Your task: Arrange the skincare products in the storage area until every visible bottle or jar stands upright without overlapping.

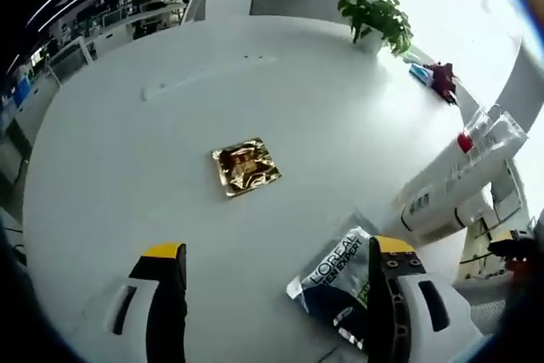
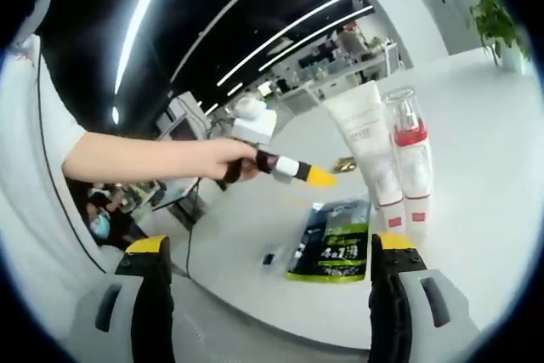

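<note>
Round white table (image 1: 170, 125), crumpled gold foil sachet (image 1: 246, 167) at its centre, dark L'Oréal pouch (image 1: 333, 282) lying flat near the edge, white tube (image 2: 367, 146) beside clear red-banded bottle (image 2: 410, 159), left gripper (image 1: 276, 265) and right gripper (image 2: 270, 252) both wide apart, holding nothing

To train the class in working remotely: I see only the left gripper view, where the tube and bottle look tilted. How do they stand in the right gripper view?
Observer: There the tube and bottle stand side by side on the table, just behind the pouch.
Operator: Is the right gripper free?
Observer: Yes. The right gripper has its jaws open, with nothing between them.
Operator: How does the left gripper look from outside?
Observer: A hand holds the left gripper over the table's edge, with its yellow tips pointing towards the tube.
</note>
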The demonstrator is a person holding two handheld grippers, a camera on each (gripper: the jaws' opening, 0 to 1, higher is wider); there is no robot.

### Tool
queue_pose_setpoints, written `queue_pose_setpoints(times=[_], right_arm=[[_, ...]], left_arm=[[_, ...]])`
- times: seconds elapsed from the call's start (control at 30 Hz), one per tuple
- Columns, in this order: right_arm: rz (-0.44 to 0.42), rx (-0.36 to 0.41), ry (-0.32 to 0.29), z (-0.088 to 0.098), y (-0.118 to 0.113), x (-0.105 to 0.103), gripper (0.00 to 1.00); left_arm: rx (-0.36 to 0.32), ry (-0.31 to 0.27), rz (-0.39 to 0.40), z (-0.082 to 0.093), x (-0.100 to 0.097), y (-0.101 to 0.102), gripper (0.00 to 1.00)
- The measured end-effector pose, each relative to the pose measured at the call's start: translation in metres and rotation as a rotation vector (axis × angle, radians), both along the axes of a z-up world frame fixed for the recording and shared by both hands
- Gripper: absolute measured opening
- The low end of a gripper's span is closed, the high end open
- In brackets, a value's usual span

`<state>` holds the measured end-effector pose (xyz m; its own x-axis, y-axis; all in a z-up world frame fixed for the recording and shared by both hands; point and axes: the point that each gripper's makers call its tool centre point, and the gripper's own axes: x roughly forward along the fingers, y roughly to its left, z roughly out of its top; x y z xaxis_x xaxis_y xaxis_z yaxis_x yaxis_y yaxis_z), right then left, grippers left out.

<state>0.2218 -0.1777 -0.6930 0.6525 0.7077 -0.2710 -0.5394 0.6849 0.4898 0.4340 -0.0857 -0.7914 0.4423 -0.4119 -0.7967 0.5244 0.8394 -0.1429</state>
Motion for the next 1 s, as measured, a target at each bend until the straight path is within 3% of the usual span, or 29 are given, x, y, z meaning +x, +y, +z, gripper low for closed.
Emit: queue_pose_setpoints(times=[0.27,0.43,0.83,1.0], right_arm=[[-0.021,0.014,0.014,-0.001,-0.003,0.001,0.96],[-0.032,0.018,0.027,-0.003,-0.004,0.002,0.96],[-0.061,0.028,0.053,-0.006,-0.008,0.004,0.96],[-0.066,0.028,0.06,-0.008,-0.009,0.004,0.96]], left_arm=[[0.039,-0.029,-0.062,-0.004,0.029,-0.012,0.82],[0.038,0.011,-0.017,-0.014,0.046,-0.012,0.8],[0.068,0.035,0.053,-0.024,0.071,-0.025,0.73],[0.096,0.027,0.06,-0.03,0.067,-0.033,0.71]])
